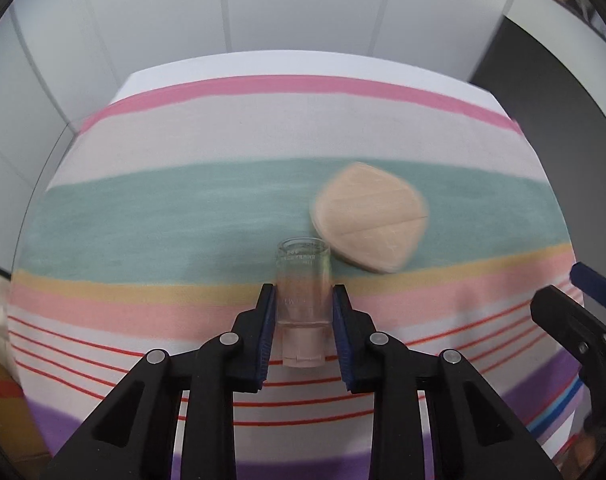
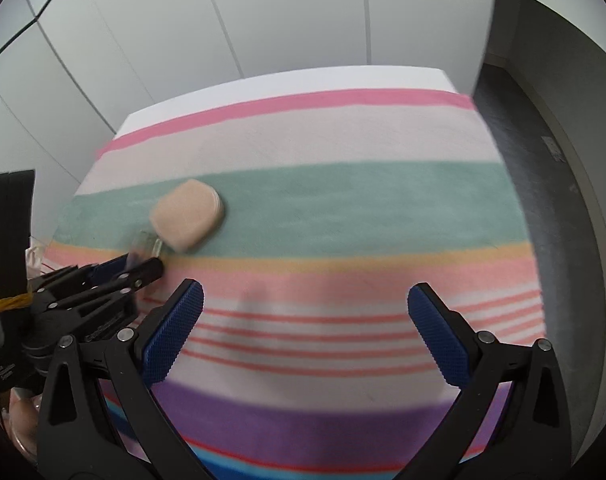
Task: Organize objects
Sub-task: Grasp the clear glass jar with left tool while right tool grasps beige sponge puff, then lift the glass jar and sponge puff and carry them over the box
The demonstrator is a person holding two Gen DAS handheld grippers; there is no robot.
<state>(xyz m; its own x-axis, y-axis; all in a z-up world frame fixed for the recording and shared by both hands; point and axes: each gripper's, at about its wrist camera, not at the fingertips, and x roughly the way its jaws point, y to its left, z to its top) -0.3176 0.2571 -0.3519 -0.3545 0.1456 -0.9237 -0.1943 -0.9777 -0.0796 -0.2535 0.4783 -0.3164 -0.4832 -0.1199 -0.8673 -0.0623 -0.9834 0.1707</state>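
Observation:
My left gripper [image 1: 303,292] is shut on a small clear glass bottle [image 1: 303,280] with a pale cap, held lying along the fingers just above the striped cloth. A beige rounded pad [image 1: 369,216] lies on the teal stripe just beyond and right of the bottle. In the right wrist view the pad [image 2: 187,215] sits at the left, with the left gripper [image 2: 145,266] and the bottle [image 2: 145,246] below it. My right gripper [image 2: 305,294] is open and empty over the pink and red stripes.
A striped cloth [image 1: 183,216] covers the table, also in the right wrist view [image 2: 343,208]. White wall panels [image 1: 263,8] stand behind. Dark floor [image 2: 543,160] lies off the table's right edge. A clear container rim [image 2: 19,432] shows at the lower left.

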